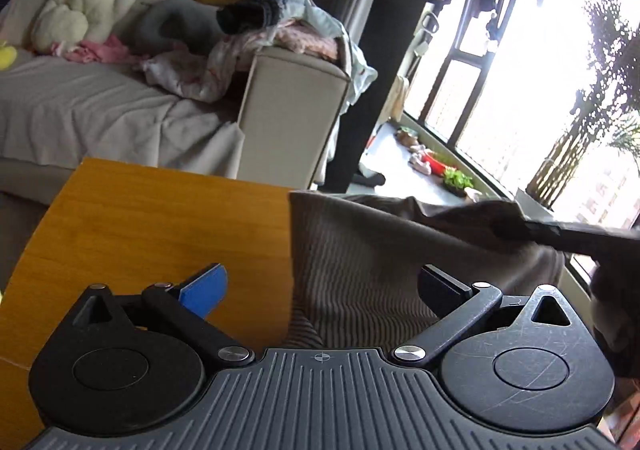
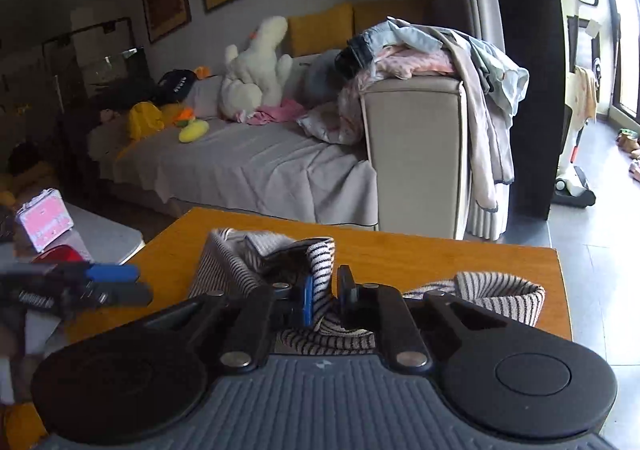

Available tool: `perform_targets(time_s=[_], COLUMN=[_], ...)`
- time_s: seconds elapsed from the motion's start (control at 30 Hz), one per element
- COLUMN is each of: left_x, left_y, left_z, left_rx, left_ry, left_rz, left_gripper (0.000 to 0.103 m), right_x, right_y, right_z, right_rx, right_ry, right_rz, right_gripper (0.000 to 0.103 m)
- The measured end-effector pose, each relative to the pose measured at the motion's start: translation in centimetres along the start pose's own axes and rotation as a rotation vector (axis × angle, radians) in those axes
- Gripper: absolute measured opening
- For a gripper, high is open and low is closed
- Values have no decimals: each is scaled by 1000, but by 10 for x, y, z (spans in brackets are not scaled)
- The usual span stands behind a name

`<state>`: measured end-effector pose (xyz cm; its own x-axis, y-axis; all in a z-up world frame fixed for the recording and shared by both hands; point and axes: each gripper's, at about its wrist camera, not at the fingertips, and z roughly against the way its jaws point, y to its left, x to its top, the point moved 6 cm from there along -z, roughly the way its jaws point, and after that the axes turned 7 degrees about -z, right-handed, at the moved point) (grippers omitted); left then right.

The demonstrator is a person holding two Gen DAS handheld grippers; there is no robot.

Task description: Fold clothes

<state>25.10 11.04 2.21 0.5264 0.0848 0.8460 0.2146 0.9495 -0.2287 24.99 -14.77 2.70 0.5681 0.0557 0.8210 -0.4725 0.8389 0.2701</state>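
Orange wooden table (image 2: 440, 258) fills mid-frame, bearing a striped black-and-white knit garment (image 2: 320, 266) at centre. Right gripper (image 2: 326, 290), lower centre, is clamped on the garment's fold. Left gripper (image 1: 320, 286), lower frame, stands spread apart over the cloth.

No legible txt anywhere; white lettering on black cap (image 2: 176, 80) too small to read.

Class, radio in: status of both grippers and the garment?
Left gripper open. Right gripper shut on striped garment, lifted over wooden table. Nothing in the way.
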Motion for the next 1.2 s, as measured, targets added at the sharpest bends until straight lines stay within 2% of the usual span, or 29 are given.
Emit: perform_targets(time_s=[0.2, 0.33, 0.43, 0.47, 0.5, 0.57, 0.63, 0.7, 0.8, 0.87, 0.93, 0.97, 1.0, 1.07, 1.1, 1.2], left_x=[14, 10, 3, 0, -1, 0, 5, 0, -14, -30, -48, -55, -60, -60, -56, -43], left_y=[-12, -36, -45, -48, -50, -47, -44, -41, -39, -31, -22, -17, -13, -11, -10, -8], left_z=[22, 32, 36, 37, 39, 44, 45, 37, 16, 0, -10, -14, -15, -18, -22, -35], left_rx=[-24, -81, -94, -99, -103, -111, -145, -168, -192, -171, -174, -182, -193, -200, -196, -160], left_ry=[-60, -49, -5, 9, 21, 26, 39, 95, 218, 301, 368, 394, 390, 360, 341, 290], left_rz=[-9, -62, -102, -116, -124, -105, -45, -7, 32, 58, 108, 135, 151, 138, 125, 80], left_gripper=[103, 103, 103, 103, 103, 103, 103, 103, 103, 97, 82, 78, 70, 63, 53, 49], right_x=[-82, -123, -104, -97, -90, -75, -60, -64, -91, -106, -116, -117, -117, -113, -106, -86], right_y=[21, 40, 27, 21, 16, 5, -6, -25, -43, -44, -40, -39, -38, -39, -41, -48], right_z=[43, 63, 86, 94, 102, 117, 134, 121, 91, 78, 70, 67, 64, 53, 45, 19], right_rx=[-7, -9, -52, -68, -83, -115, -146, -181, -211, -193, -166, -155, -144, -128, -125, -116], right_ry=[124, 180, 100, 70, 41, -19, -79, -39, 76, 118, 132, 131, 128, 115, 104, 70], right_rz=[12, 57, 3, -18, -38, -80, -121, -204, -271, -290, -261, -250, -241, -230, -231, -233], right_gripper=[12, 13, 21, 31, 46, 60, 64, 68, 68, 67, 53, 43, 38, 34, 33, 28])
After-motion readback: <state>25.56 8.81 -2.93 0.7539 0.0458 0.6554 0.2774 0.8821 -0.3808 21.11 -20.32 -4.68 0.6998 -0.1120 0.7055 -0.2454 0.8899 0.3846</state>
